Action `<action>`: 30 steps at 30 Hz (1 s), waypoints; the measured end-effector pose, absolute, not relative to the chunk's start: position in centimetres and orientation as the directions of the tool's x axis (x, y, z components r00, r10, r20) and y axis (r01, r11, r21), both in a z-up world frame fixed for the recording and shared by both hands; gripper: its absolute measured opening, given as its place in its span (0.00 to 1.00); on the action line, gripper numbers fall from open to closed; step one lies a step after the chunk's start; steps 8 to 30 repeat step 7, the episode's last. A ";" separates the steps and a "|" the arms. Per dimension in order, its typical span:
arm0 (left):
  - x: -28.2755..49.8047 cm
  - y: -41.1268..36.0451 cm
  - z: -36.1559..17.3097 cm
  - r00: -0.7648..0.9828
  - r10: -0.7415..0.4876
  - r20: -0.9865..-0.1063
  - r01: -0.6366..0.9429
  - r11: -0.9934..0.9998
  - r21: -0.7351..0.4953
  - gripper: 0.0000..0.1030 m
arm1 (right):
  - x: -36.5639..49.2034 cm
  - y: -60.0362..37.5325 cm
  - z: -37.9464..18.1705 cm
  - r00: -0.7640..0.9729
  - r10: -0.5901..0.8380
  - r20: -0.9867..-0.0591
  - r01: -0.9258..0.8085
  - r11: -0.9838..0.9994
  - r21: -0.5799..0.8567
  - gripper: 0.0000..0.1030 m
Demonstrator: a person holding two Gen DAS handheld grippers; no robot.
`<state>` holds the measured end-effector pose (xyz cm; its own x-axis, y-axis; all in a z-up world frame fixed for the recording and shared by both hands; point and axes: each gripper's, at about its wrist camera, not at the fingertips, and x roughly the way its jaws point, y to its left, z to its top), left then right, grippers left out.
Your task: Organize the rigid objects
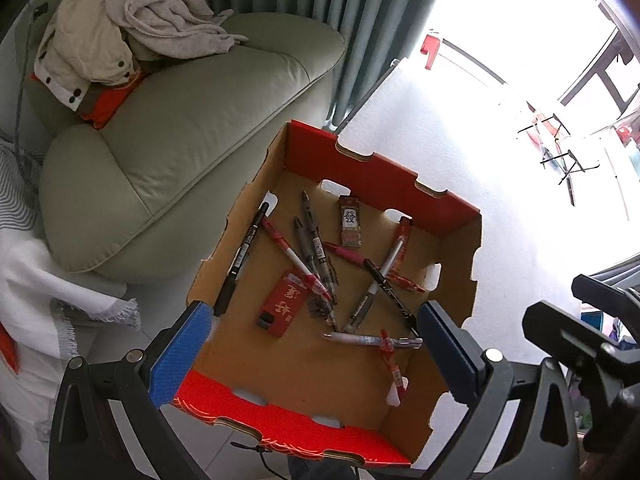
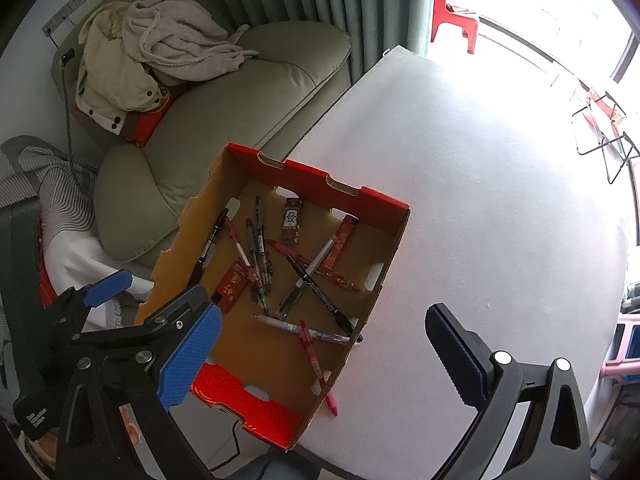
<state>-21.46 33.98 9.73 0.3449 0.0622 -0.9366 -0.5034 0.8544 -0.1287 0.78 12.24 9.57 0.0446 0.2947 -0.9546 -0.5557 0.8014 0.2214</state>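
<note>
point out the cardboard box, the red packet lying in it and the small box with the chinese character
cardboard box (image 1: 448,208): left wrist view, red far wall
red packet (image 1: 283,305): left wrist view, middle of its printed face
small box with the Chinese character (image 2: 291,220): right wrist view, its white label

The left gripper (image 1: 314,346) is hovering over the near end of a box (image 1: 464,272), its blue pads (image 1: 182,356) standing wide apart with nothing between them. Pens (image 1: 316,240) are lying crisscrossed on the box floor, beside a red packet (image 1: 282,306) and a small carton (image 1: 350,222). A sofa (image 1: 180,140) is sitting behind, carrying clothes (image 1: 132,24).
</note>
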 end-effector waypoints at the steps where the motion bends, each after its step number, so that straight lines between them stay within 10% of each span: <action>1: -21.5 34.0 9.7 0.345 0.066 -0.936 -0.504 0.854 -0.126 1.00 | 0.8 12.2 9.6 0.046 0.294 -0.955 -0.557 0.801 0.220 1.00; 30: -21.5 34.0 9.6 0.337 0.094 -0.937 -0.501 0.860 -0.093 1.00 | 0.8 12.3 9.7 0.043 0.294 -0.955 -0.559 0.799 0.221 1.00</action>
